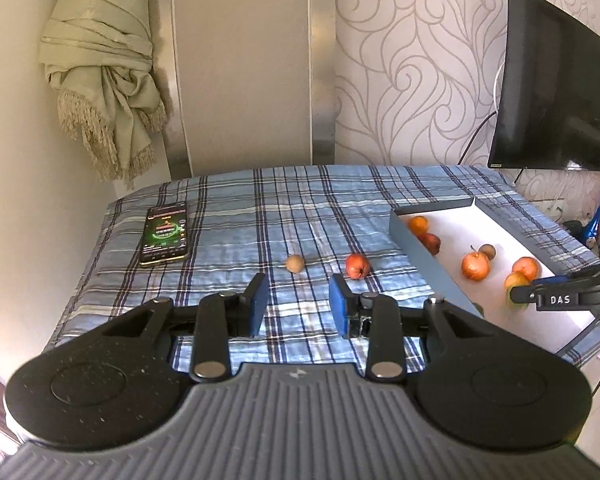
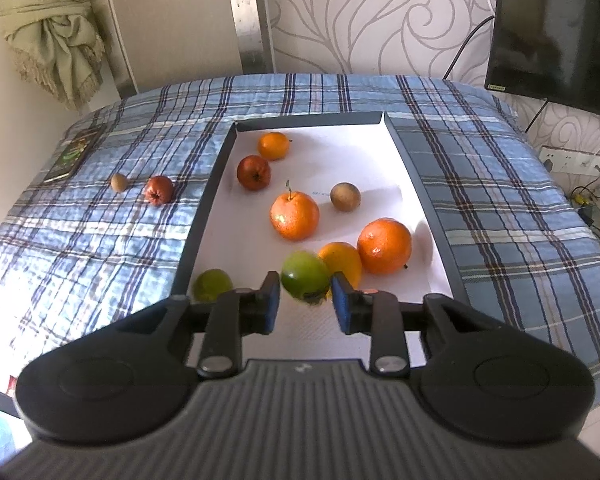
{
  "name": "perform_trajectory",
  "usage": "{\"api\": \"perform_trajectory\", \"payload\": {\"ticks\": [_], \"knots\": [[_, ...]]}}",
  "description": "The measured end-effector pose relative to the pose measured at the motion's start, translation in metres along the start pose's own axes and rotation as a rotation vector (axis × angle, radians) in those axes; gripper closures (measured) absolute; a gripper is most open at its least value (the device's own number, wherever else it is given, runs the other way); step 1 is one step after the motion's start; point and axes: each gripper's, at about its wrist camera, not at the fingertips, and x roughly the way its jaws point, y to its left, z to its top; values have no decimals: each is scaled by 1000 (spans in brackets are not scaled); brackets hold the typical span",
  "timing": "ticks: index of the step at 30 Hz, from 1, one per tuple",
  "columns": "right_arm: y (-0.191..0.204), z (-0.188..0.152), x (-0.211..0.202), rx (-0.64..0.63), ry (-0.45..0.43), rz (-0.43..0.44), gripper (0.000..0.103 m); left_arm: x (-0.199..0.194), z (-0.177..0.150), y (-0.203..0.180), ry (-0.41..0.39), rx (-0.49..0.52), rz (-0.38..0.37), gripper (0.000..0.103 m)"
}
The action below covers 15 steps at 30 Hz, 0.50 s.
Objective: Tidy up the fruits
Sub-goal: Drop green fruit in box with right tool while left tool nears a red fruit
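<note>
A grey-walled tray (image 2: 203, 208) with a white floor lies on the checked cloth and holds several oranges (image 2: 294, 216), a red fruit (image 2: 253, 172), a brown fruit (image 2: 345, 197) and a green fruit (image 2: 211, 284). My right gripper (image 2: 306, 294) hangs over the tray's near end. A blurred green fruit (image 2: 304, 278) sits between its tips, and the pads do not seem to press on it. Left of the tray, a small red fruit (image 1: 357, 265) and a small brown fruit (image 1: 294, 263) lie on the cloth. My left gripper (image 1: 298, 292) is open just short of them, with nothing between its pads.
A phone (image 1: 164, 234) with a lit screen lies at the cloth's far left. A dark television (image 1: 556, 80) hangs at the right and a knotted curtain (image 1: 107, 72) at the back left. The table ends close behind the tray on the right.
</note>
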Motion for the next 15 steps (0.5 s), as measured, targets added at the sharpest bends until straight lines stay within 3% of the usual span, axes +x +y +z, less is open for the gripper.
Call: {"api": "perform_trajectory", "payload": {"ticks": [3,5,9,15], "knots": [[1,-1,-4,3,-22,-23,64,0,0,3,-9,7,7,64],[1,-1,-6,10,-27,-40,64,0,0,6,-16,4,9,56],[2,2,-17,24,-57,-66,64,2,3,11,-20,-4,3,55],[14,22,-40,9,-102,-25,64,3,8,16,-15,6,-14,55]]}}
